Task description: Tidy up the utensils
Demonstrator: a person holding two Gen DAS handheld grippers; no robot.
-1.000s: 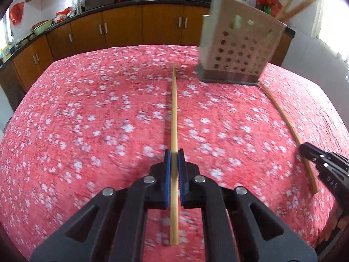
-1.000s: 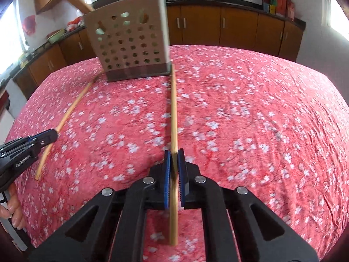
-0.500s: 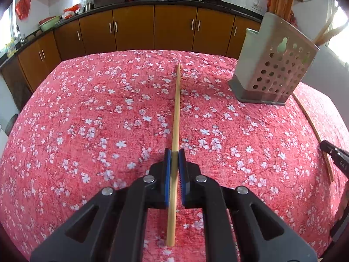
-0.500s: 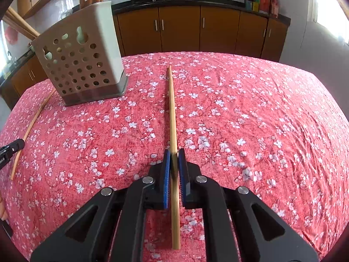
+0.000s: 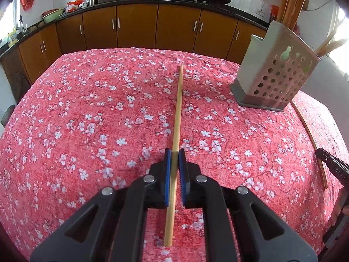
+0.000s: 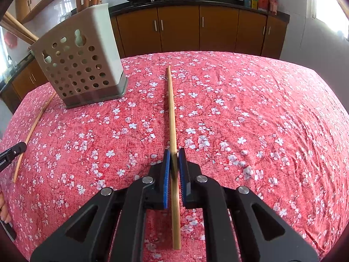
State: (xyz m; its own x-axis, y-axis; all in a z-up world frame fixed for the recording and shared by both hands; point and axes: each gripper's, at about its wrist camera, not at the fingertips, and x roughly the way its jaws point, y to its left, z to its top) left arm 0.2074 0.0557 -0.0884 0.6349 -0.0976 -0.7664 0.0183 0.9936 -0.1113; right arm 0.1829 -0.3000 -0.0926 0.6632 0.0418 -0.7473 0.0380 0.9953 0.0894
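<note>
Two bamboo chopsticks lie lengthwise on the red flowered tablecloth. My left gripper (image 5: 173, 155) is shut on one chopstick (image 5: 177, 113), whose far tip points at the cabinets. My right gripper (image 6: 173, 154) is shut on the other chopstick (image 6: 171, 109) in the same way. A beige perforated utensil holder (image 5: 274, 80) stands between them, to the right in the left wrist view and as the holder (image 6: 80, 65) at the left in the right wrist view. Several chopsticks stick up out of it. The right gripper's tip (image 5: 331, 166) shows at the left wrist view's right edge.
The table (image 5: 65, 109) drops off at its rounded far edge, with brown kitchen cabinets (image 5: 135, 28) and a worktop with pans behind. In the right wrist view the left gripper's tip (image 6: 13, 152) and its chopstick (image 6: 32, 128) sit at the left edge. A hand (image 5: 338, 209) holds the right gripper.
Both grippers have moved sideways away from the utensil holder, each carrying its chopstick. The holder now sits further toward the edge of each view.
</note>
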